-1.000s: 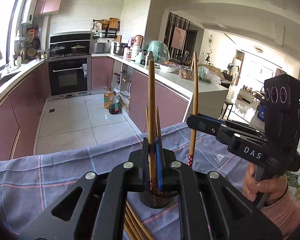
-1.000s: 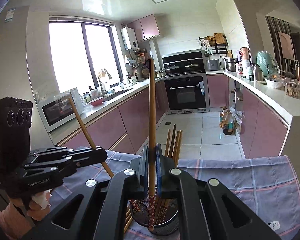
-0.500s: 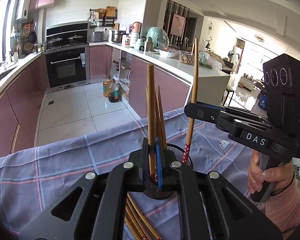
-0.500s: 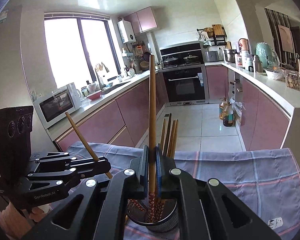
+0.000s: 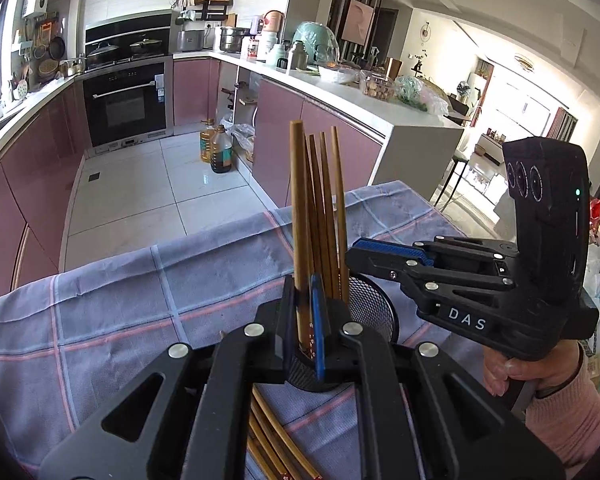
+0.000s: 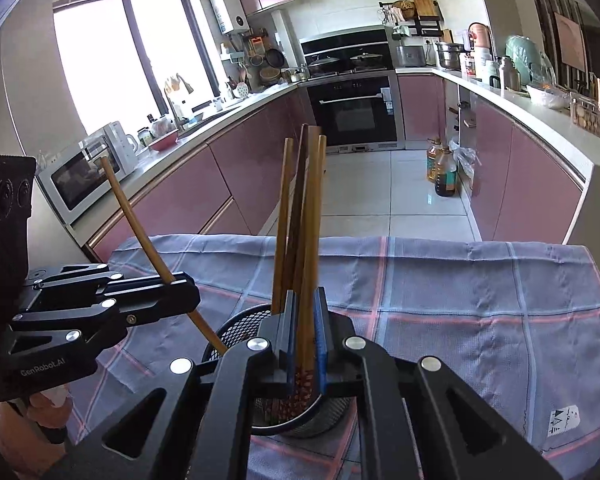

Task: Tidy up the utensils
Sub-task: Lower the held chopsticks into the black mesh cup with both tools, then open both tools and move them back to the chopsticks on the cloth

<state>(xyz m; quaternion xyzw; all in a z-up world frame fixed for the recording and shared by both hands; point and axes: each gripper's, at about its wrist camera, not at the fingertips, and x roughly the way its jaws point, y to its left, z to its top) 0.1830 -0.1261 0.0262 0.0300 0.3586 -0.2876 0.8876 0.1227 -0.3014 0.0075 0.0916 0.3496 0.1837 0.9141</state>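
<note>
A black mesh holder (image 5: 374,308) (image 6: 240,328) stands on a blue checked cloth (image 5: 120,300) with several wooden chopsticks (image 5: 326,208) upright in it. My left gripper (image 5: 306,292) (image 6: 188,292) is shut on one chopstick (image 5: 298,200) (image 6: 136,216), which slants with its lower end inside the holder's rim. My right gripper (image 6: 304,308) (image 5: 358,252) hangs just over the holder around another chopstick (image 6: 312,220). Its jaws are opening slightly, and the red-patterned lower end of that chopstick reaches into the holder. A hand grips each handle.
More loose chopsticks (image 5: 276,440) lie on the cloth under my left gripper. The cloth's far edge (image 6: 420,240) drops to a tiled kitchen floor. Pink cabinets, an oven (image 6: 356,108) and oil bottles (image 6: 444,176) stand well beyond.
Both grippers have sunk toward the holder and tilted down, each with its chopstick. The chopsticks' lower ends now sit in the holder among the others.
</note>
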